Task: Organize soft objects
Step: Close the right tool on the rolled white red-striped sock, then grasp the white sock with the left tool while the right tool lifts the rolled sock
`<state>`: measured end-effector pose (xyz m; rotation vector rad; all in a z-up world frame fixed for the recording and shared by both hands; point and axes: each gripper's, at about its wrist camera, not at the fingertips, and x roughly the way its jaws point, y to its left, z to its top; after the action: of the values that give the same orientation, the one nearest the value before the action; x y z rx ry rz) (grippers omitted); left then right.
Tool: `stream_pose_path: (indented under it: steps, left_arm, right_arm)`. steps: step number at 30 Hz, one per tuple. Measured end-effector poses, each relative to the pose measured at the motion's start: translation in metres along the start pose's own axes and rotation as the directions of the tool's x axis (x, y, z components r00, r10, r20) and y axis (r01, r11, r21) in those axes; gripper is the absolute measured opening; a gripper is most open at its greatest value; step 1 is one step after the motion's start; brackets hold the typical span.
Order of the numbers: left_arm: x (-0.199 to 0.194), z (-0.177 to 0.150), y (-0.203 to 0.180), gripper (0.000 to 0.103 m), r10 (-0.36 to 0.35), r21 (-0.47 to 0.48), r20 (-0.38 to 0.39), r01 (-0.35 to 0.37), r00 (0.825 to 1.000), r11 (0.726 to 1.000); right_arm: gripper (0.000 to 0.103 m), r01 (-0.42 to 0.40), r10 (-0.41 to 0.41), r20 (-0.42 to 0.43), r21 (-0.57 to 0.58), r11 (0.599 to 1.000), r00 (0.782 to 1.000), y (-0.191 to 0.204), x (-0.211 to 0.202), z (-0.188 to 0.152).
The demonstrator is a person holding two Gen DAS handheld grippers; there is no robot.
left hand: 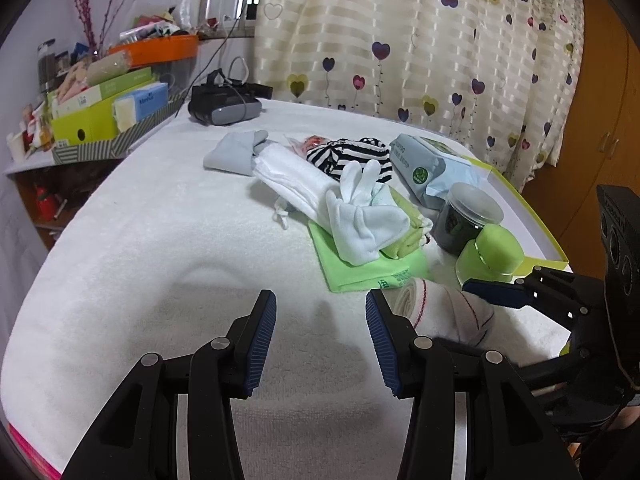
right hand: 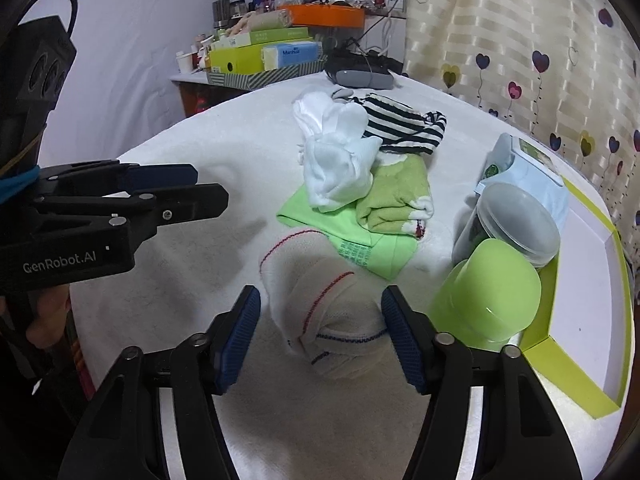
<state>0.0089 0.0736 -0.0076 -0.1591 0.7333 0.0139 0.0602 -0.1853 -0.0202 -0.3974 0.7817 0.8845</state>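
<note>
Rolled sock (right hand: 328, 320) between right-view jaws only

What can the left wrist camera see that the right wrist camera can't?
Only the left wrist view shows the left gripper from behind, its jaws open over bare white towel.

Only the right wrist view shows the right gripper from behind, its jaws either side of the rolled white sock, plus the inside of the green-edged box.

Both show the striped cloth, the green cloth, the green cup and the heart curtain.
</note>
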Motion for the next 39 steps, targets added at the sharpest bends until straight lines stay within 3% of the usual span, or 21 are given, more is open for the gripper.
stream_pose_path:
  steps: [9,22,25,31,39]
  left_arm:
    - [0.006,0.003,-0.002,0.046,0.012,0.001,-0.008,-0.012,1.000,1.000]
    - [0.023,0.024,-0.018,0.046,-0.057,-0.005,0.013,0.057,0.998,0.998]
    - [0.030,0.032,-0.021,0.053,-0.065,-0.011,0.018,0.065,0.998,0.998]
    - [0.044,0.045,-0.025,0.054,-0.079,-0.047,0.021,0.080,0.997,0.996]
    - [0.069,0.055,-0.034,0.057,-0.046,-0.057,-0.008,0.045,0.999,0.997]
  right_arm:
    - [0.052,-0.018,0.017,0.020,0.035,0.999,1.000,-0.005,-0.008,-0.003]
    - [0.052,0.004,-0.018,0.116,0.114,0.993,0.993,-0.023,-0.051,-0.008]
    - [0.052,0.010,-0.027,0.136,0.125,0.992,0.990,-0.028,-0.059,-0.005]
    - [0.052,0.023,-0.046,0.173,0.130,0.991,0.984,-0.035,-0.075,0.000]
    - [0.052,0.031,-0.059,0.193,0.148,0.989,0.979,-0.046,-0.081,-0.001]
